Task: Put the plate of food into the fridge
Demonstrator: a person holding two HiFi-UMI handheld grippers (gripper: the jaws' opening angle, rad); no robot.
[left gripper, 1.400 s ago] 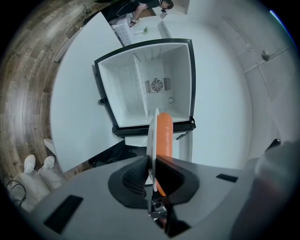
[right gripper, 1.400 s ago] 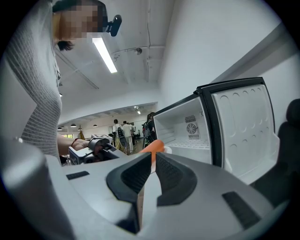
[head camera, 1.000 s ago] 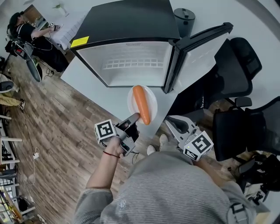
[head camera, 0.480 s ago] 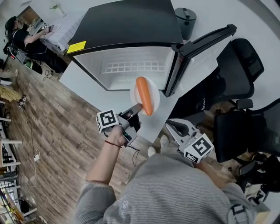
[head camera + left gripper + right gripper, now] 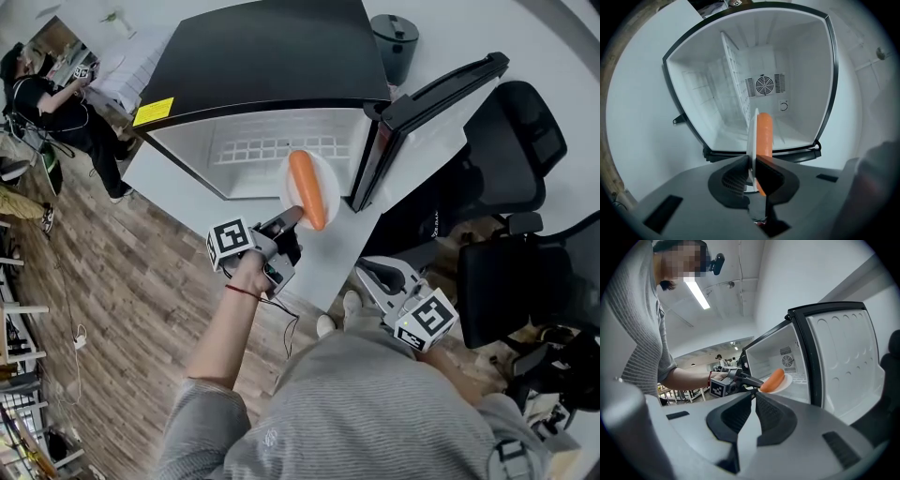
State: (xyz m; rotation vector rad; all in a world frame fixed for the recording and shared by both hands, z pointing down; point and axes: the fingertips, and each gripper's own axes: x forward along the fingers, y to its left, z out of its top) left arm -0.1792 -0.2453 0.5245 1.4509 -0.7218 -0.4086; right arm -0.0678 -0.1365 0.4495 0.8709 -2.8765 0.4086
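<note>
A white plate [image 5: 329,184] carries one long orange piece of food [image 5: 307,190]. My left gripper [image 5: 290,220] is shut on the plate's near rim and holds it level at the mouth of the open fridge [image 5: 281,145]. In the left gripper view the plate [image 5: 751,140] is edge-on between the pads, the orange food [image 5: 764,133] on its right side, and the empty white fridge interior [image 5: 787,70] lies straight ahead. My right gripper [image 5: 373,270] hangs low at the right, shut with nothing in it. The right gripper view shows the plate [image 5: 788,383] from the side.
The fridge door [image 5: 441,94] stands open to the right of the plate. A wire shelf [image 5: 733,84] is inside the fridge. Black office chairs [image 5: 520,122] crowd the right side. A black bin [image 5: 394,37] stands behind the fridge. Another person [image 5: 47,94] sits far left.
My left gripper has carried the plate forward, from the white ledge up to the fridge opening. The right gripper has stayed where it was.
</note>
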